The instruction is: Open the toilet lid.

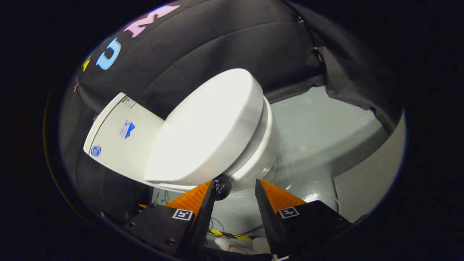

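A white toilet (253, 156) stands on a pale floor, seen tilted in the gripper view. Its lid (210, 127) lies down flat over the seat and bowl. The tank (123, 137) with stickers sits behind it against the black cloth wall. My gripper (233, 186) is open, its two fingers spread apart just short of the bowl's side, below the lid's edge. Nothing is between the fingers. A small round black tag (222, 186) hangs by the inner side of the left finger, close to the bowl.
Pale grey floor (319, 123) spreads beyond the toilet to the black cloth wall (232, 40). A light-coloured panel (373, 174) rises to the right of the fingers. Loose cables (232, 232) lie on the floor under the gripper.
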Available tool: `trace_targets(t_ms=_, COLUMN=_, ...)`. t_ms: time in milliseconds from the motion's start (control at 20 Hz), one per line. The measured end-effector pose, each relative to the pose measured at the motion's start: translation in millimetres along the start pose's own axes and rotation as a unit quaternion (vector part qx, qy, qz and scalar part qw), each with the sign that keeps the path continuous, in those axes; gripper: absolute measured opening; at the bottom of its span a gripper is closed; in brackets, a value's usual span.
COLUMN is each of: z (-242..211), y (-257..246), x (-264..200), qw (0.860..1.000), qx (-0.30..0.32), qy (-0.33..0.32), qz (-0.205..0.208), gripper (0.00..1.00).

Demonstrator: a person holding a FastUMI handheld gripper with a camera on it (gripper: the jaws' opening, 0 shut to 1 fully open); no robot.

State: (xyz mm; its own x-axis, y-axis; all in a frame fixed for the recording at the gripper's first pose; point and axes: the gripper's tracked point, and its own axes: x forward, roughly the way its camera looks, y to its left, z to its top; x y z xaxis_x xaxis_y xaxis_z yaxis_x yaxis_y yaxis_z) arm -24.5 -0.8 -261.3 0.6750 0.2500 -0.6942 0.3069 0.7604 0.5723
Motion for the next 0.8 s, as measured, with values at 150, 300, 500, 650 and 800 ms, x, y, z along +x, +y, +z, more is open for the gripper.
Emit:
trace_targets(t_ms=150, z=-1, y=-2, x=7, qw=0.999, qx=0.028, qy=0.007, qz=0.018, gripper=0.7)
trace_targets(t_ms=300, z=0, y=4, x=7, qw=0.999, qx=0.04, qy=0.011, qz=0.034, gripper=0.57)
trace_targets(t_ms=500, z=1, y=13, x=8, qw=0.996, qx=0.078, qy=0.018, qz=0.049, gripper=0.32)
trace_targets(t_ms=650, z=0, y=14, x=9, qw=0.995, qx=0.08, qy=0.031, qz=0.06, gripper=0.26)
trace_targets(t_ms=800, z=3, y=10, x=7, qw=0.993, qx=0.1, qy=0.027, qz=0.059, gripper=0.15)
